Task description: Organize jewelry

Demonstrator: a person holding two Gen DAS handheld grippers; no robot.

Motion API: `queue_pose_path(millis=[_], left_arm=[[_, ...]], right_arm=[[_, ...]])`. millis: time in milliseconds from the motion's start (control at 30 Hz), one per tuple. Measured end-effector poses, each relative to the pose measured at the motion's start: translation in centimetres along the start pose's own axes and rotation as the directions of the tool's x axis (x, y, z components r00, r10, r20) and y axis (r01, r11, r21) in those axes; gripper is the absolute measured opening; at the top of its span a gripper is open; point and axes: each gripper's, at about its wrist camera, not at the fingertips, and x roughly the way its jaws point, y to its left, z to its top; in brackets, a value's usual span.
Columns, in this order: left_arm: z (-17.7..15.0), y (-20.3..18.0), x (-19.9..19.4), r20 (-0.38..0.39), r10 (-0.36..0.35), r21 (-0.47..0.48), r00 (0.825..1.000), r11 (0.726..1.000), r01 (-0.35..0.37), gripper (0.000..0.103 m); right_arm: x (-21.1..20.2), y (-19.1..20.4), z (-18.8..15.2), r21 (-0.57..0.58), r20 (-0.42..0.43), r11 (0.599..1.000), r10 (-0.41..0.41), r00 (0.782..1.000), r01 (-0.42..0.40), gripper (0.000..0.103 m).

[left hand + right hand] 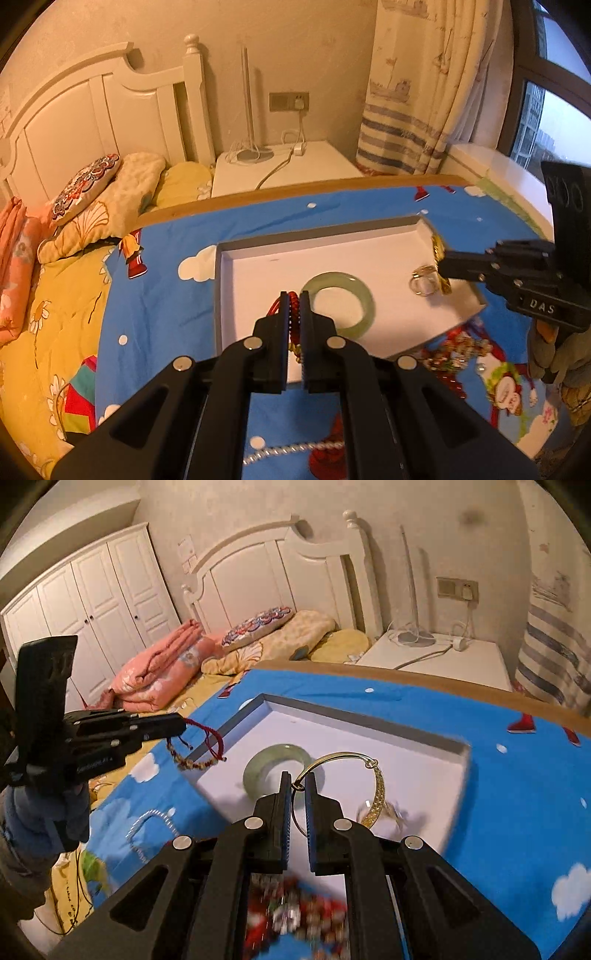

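Both grippers carry jewelry to the white tray (258, 254).
The left gripper (294, 295) pinches a red cord bracelet (199, 749), the right gripper (297, 781) a gold bangle (376, 786), above the tray beside the jade bangle (338, 299); next, probably lower and release.

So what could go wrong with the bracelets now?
1. The gold bangle is pinched only by its thin wire in the right gripper; it might slip out.
2. The red cord bracelet dangles loosely from the left gripper and may snag the white tray's rim or hit the jade bangle.
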Motion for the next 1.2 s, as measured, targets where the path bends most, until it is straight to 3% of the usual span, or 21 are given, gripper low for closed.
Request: queue_pose_path(millis=[233,400,467,500,533,600,733,833,1033,1200], left_arm=[[0.7,1.1,3.9,-0.053,0.028,0.049,0.998,0.998,-0.025,0.005],[1.2,1.8,6.2,-0.068,0.05,0.072,0.996,0.996,-0.045,0.005],[1.4,2.2,6.8,-0.07,0.056,0.066,0.996,0.997,-0.052,0.008],[1.5,2.3,7.0,-0.071,0.059,0.061,0.996,0.997,-0.055,0.018],[1.6,2.7,7.0,-0.065,0.067,0.049,0.996,0.997,-0.064,0.035],[1.6,2.9,6.7,-0.042,0.078,0.034,0.996,0.996,-0.077,0.055],[0.9,3.2,5.2,-0.009,0.107,0.02,0.994,0.994,-0.107,0.076],[0.0,3.0,3.6,0.014,0.131,0.024,0.991,0.991,-0.131,0.086],[-1.8,2.2,0.5,0.039,0.148,0.039,0.988,0.988,-0.15,0.097],[-3.1,1.4,-0.8,0.009,0.144,0.076,0.99,0.987,-0.144,0.097]], right_arm=[[5.2,-0.4,1.2,0.011,-0.099,0.998,-0.067,0.993,0.069,0.008],[7.4,-1.3,1.9,0.042,-0.125,0.995,-0.087,0.988,0.093,0.011],[7.8,-1.8,2.2,0.07,-0.14,0.993,-0.088,0.986,0.098,0.027],[7.7,-1.9,2.2,0.084,-0.135,0.992,-0.081,0.987,0.093,0.033],[7.2,-2.0,2.2,0.093,-0.119,0.992,-0.074,0.99,0.085,0.043],[6.2,-1.7,2.0,0.089,-0.098,0.992,-0.076,0.992,0.085,0.046],[3.8,-1.4,1.3,0.068,-0.067,0.994,-0.084,0.994,0.089,0.046],[2.3,-1.5,0.4,0.061,-0.058,0.994,-0.092,0.994,0.096,0.046],[-0.7,-1.6,-2.1,0.036,-0.05,0.992,-0.118,0.992,0.12,0.046],[-2.2,-0.5,-5.4,-0.029,-0.071,0.995,-0.099,0.993,0.097,0.046]])
